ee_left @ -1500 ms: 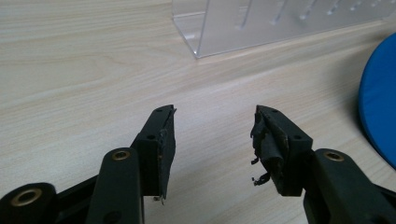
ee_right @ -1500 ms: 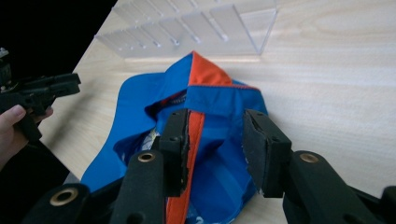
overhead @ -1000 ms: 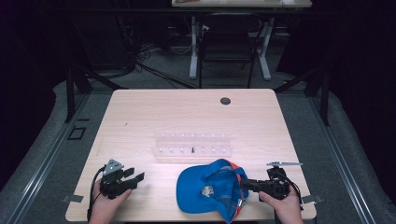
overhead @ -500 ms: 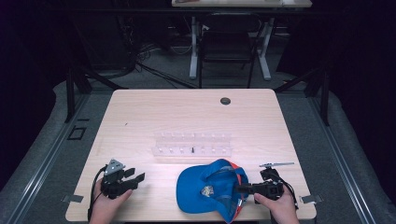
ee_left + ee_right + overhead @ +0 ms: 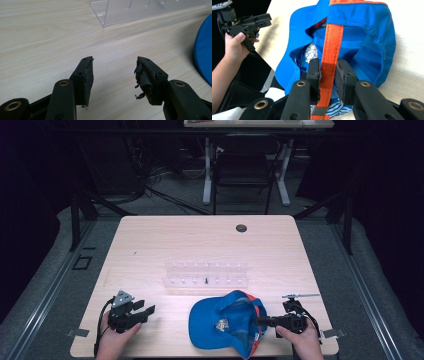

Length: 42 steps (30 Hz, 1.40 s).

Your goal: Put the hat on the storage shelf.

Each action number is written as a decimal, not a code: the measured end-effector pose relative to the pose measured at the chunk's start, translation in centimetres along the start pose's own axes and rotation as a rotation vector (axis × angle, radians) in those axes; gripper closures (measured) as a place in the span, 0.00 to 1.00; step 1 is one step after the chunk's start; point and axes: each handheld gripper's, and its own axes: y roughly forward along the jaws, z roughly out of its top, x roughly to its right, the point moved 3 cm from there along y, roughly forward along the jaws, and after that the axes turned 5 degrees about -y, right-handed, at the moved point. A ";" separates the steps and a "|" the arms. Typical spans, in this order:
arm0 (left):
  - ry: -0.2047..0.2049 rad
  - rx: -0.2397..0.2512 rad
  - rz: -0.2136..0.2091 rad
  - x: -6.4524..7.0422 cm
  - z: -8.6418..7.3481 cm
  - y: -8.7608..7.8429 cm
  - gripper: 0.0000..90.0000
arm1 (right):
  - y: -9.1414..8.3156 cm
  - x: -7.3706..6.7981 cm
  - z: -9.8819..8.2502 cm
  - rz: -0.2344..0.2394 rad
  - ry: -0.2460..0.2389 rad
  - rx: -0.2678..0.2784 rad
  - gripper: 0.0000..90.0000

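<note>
— What moved? 
— Only the right gripper point(image 5: 328, 75), a little; its jaws stay clenched on the blue cap's point(image 5: 226, 322) orange strap point(image 5: 332, 47).
— And the left gripper point(image 5: 113, 72)?
— Jaws wide apart over bare desk point(image 5: 45, 37), clear rack point(image 5: 130, 10) beyond.

A light wood tabletop point(image 5: 165, 245) with rounded corners fills the middle and lower part of the frame, brightly lit while the room around it is dark. A small dark round disc point(image 5: 241, 228) sits near its far edge. Grey floor point(image 5: 45, 265) shows at the left and right of the frame. Black metal frame legs point(image 5: 80, 210) stand at upper left and upper right. At top centre, a black chair point(image 5: 243, 170) stands between the white legs of another table point(image 5: 207, 170), with cables point(image 5: 165, 195) on the floor beside it.
</note>
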 end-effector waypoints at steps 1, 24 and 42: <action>0.000 0.000 0.000 0.0 0.0 0.0 0.54 | -0.1 0.1 0.0 -0.003 0.000 0.002 0.83; 0.010 0.000 0.005 0.2 0.0 -0.2 0.55 | -0.4 -1.4 1.6 -0.079 -0.020 -0.051 0.87; 0.021 -0.001 0.003 0.3 0.0 -0.1 0.55 | -2.5 -4.0 5.9 -0.115 0.049 -0.215 0.87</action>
